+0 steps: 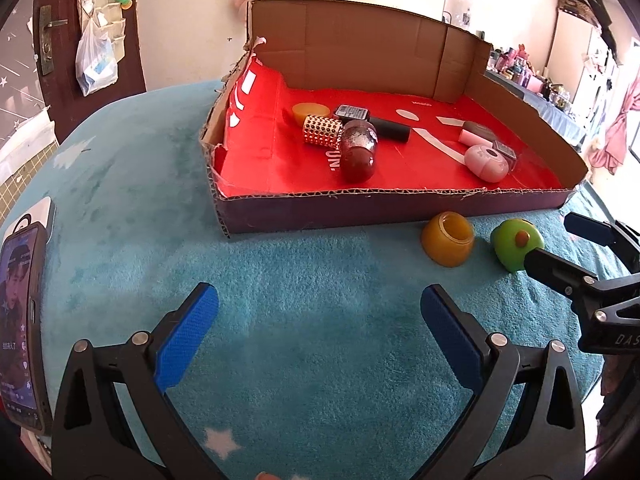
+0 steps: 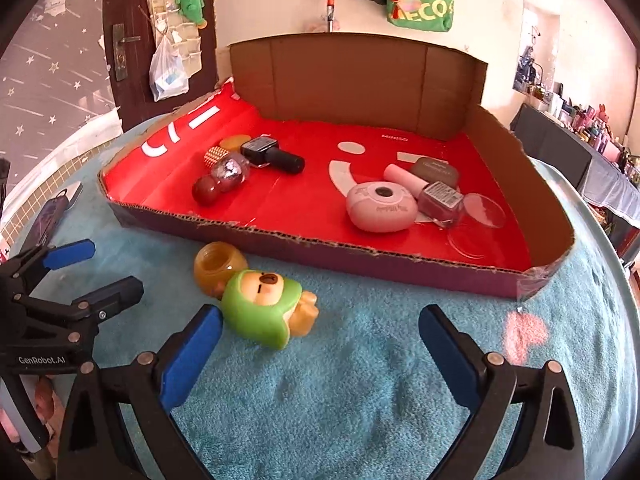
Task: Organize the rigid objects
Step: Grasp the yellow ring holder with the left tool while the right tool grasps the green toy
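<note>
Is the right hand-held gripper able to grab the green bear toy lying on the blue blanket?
Probably yes. The right hand-held gripper is open, and the green bear toy lies on the fluffy blue blanket just ahead of its left finger, outside the cardboard tray. Only the amber round jar touches it, behind.

The left tongs [image 1: 319, 332] fill the lower part of the left wrist view, their blue-padded fingers [image 1: 188, 336] spread wide with nothing between them. The right tongs [image 2: 319, 350] sit low in the right wrist view, likewise spread wide apart and gripping nothing.
</note>
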### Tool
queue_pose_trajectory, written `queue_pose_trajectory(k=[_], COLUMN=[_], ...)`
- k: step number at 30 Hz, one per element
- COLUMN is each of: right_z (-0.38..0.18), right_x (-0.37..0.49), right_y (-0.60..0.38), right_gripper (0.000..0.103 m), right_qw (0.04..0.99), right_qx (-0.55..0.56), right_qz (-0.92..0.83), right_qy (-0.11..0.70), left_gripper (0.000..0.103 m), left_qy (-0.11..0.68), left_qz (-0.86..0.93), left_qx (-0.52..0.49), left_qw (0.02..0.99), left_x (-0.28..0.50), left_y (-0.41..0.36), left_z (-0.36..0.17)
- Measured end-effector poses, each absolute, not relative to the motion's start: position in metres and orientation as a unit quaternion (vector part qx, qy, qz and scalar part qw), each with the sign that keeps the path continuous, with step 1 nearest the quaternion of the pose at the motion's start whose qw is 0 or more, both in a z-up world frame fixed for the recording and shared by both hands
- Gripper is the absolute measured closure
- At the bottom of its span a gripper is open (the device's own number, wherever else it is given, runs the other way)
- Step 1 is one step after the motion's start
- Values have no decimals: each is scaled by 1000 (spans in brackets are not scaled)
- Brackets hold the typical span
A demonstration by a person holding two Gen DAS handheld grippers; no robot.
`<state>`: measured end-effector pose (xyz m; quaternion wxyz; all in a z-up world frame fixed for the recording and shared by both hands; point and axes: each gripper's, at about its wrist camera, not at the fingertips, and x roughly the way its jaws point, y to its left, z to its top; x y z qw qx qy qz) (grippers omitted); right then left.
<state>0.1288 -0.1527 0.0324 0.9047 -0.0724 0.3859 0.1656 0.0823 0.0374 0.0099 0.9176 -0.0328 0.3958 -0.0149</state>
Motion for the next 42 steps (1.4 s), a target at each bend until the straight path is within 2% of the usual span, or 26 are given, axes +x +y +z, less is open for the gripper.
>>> queue_pose_trajectory(k=[7,15,24,27,28,29,32,35,37,42], right_z=[40,37,25,24,24,23,20,19,19,20], right_x=[117,106,108,110,110,110,110,110,110,108], right_y=[-182,-180,-162,-162,-161,-160,-155,-152,-153,-158], right_gripper=[3,7,24,33,36,40,52,52,52,52], right_qw=[911,909,902,900,900,899,894,897,898,896], right_qx=[-79,-60,-75,-65,-64,-65,-66,-68,-62,-50], right_qz=[122,173,204,212,215,218,233,230,230,232], right_qy=[386,376,373,375,374,374,377,371,370,374], left_gripper=[0,0,3,9,14,24,38,58,67,67], left_qy=[399,419,419,417,419,421,421,417,415,411], left_qz=[-49,-72,-62,-71,-79,-90,-98,-116,-121,-129], left_qx=[-38,-24,14,14,10,7,12,14,14,1], left_qw=[915,905,906,906,905,903,902,901,902,902], left_x=[88,109,121,122,122,122,122,121,120,114], left_y=[23,-2,-20,-21,-20,-20,-22,-25,-25,-20], left_z=[13,10,14,15,14,13,12,12,12,13])
